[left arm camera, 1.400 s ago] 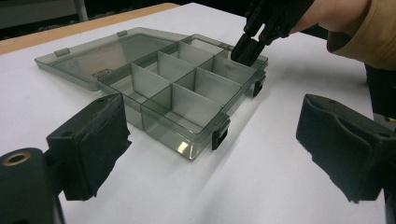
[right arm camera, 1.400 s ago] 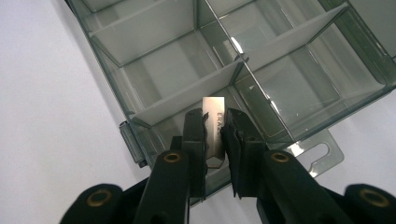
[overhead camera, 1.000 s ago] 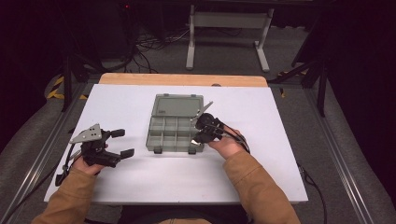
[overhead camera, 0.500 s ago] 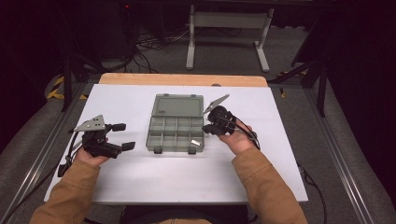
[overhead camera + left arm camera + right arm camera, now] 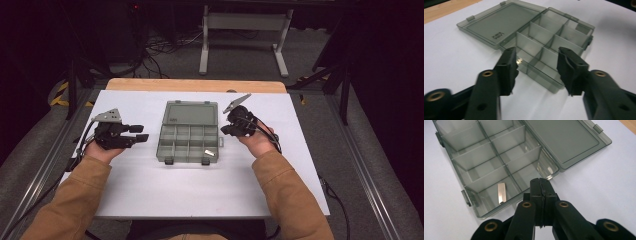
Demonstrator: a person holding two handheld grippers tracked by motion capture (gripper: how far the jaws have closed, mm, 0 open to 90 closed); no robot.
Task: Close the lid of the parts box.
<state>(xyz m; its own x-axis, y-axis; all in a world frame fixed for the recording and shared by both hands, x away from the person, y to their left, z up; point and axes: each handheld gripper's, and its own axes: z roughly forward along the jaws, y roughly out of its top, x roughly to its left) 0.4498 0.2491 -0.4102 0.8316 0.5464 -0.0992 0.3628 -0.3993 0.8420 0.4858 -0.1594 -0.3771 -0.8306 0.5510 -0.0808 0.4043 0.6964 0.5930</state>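
Smoky plastic organiser box (image 5: 188, 131) lies open mid-table between our hands, lid flat on the far side, so our right gripper (image 5: 231, 128), clenched on nothing, sits just beside its right wall, nearer than our splayed left gripper (image 5: 141, 133).

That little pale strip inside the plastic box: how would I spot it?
On the white table lies an open grey compartment box. Look in its front row, the corner compartment nearest the right gripper. The small pale strip lies flat there; the other compartments look empty.
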